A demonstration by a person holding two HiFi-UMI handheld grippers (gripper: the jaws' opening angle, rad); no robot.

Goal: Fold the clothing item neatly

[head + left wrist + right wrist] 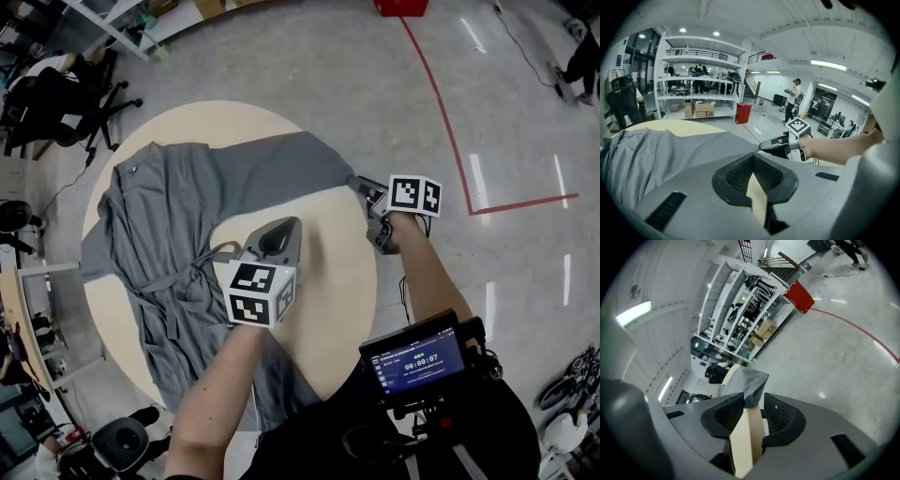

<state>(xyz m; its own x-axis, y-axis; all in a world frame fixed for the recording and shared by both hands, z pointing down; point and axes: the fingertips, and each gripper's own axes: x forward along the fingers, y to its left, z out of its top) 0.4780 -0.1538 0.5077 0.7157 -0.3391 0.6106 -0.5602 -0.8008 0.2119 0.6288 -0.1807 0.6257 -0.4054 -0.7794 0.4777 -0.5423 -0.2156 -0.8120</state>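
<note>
Head view: robe on round table; concrete floor.

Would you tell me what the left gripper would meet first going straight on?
The left gripper would most likely meet the grey sleeve stretched just ahead, though depth is unclear.

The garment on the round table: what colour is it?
Plain grey, no pattern; the garment shows best in the head view.

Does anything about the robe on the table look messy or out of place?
Yes. The gray robe lies crooked on the round table, spilling over its edge; one sleeve is stretched sideways, pinched by the right gripper.
</note>
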